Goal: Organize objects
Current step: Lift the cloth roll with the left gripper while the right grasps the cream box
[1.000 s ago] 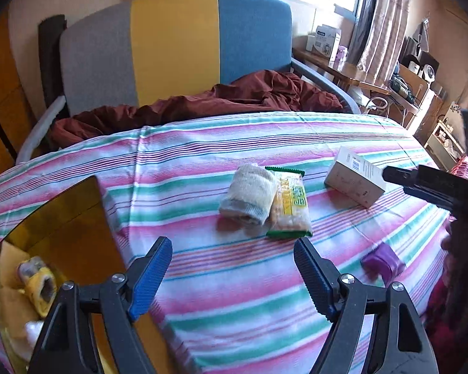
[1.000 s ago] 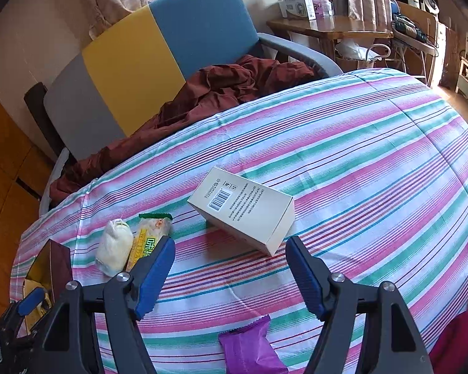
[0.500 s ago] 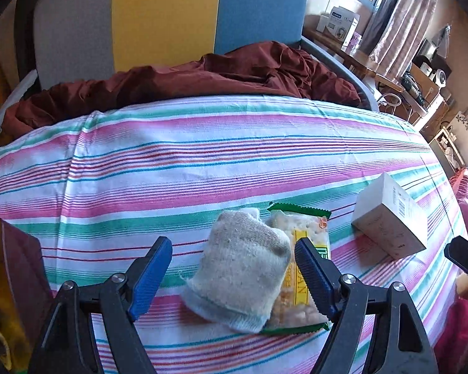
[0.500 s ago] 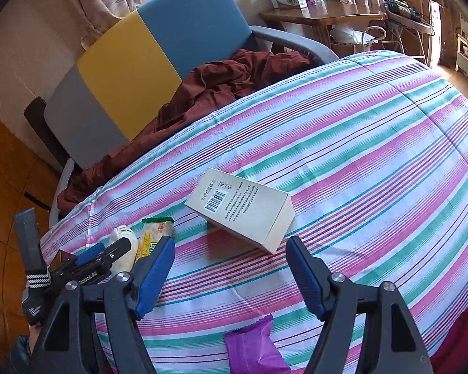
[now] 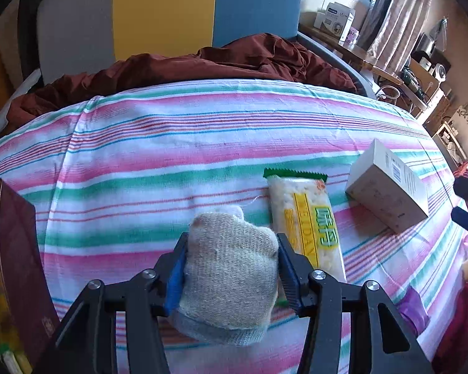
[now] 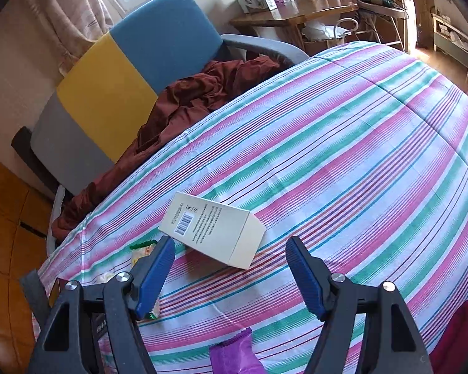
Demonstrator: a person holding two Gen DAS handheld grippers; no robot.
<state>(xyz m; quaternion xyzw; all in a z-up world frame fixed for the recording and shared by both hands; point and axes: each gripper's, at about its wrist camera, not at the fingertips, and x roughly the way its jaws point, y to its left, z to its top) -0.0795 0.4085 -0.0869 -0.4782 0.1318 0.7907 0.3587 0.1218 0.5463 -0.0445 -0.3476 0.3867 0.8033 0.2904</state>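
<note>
Pinching rolled sock at lower centre, left gripper jaws just closed; right gripper spread, empty, below white box.

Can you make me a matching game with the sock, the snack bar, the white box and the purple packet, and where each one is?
Things:
1. rolled sock
2. snack bar
3. white box
4. purple packet

Places:
A. lying flat beside the sock
B. between the left gripper's blue pads, which have just been closing
C. at the near edge, under the right gripper
D. just ahead of the open right gripper

Pairs: 1-B, 2-A, 3-D, 4-C
</note>
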